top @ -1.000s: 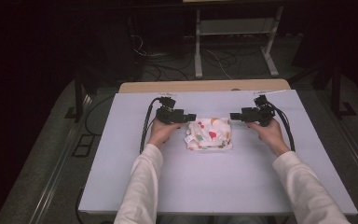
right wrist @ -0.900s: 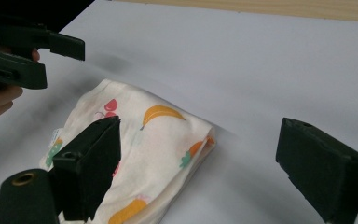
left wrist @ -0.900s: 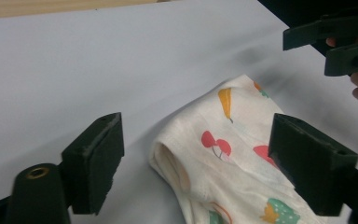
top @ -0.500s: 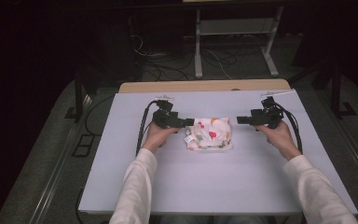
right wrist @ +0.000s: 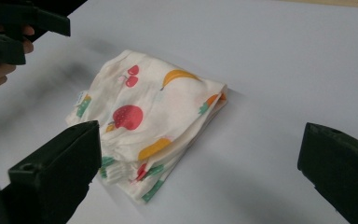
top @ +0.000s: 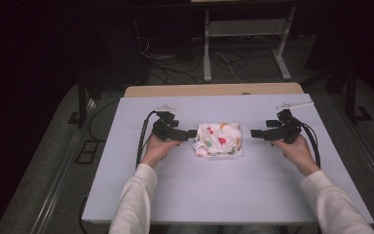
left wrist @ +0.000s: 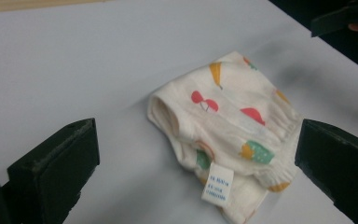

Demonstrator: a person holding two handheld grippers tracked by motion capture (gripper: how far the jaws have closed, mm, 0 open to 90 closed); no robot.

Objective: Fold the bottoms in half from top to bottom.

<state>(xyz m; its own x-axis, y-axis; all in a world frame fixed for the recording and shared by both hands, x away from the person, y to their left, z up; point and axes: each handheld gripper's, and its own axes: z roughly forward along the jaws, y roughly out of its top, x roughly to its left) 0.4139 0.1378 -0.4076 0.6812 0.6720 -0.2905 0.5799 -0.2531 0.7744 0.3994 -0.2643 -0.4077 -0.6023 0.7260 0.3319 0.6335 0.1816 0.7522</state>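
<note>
A folded white cloth [top: 218,139] printed with fruit lies in the middle of the pale table [top: 224,195]. It has a small white label [left wrist: 217,185] at one corner. My left gripper [top: 191,133] rests just left of the cloth, open, its jaws wide apart with the cloth [left wrist: 228,130] lying ahead between them, untouched. Right of the cloth, a short gap away, my right gripper [top: 254,133] is open too, and the cloth [right wrist: 151,116] sits ahead of its spread jaws. Nothing is held.
A wooden strip [top: 214,90] runs along the table's far edge. Beyond it stand a metal frame [top: 243,39] and loose cables [top: 175,73] on the dark floor. Black cables [top: 143,136] trail from both grippers across the table.
Both grippers have drawn back from the cloth, the right one farther right. The cloth stays folded in place.
</note>
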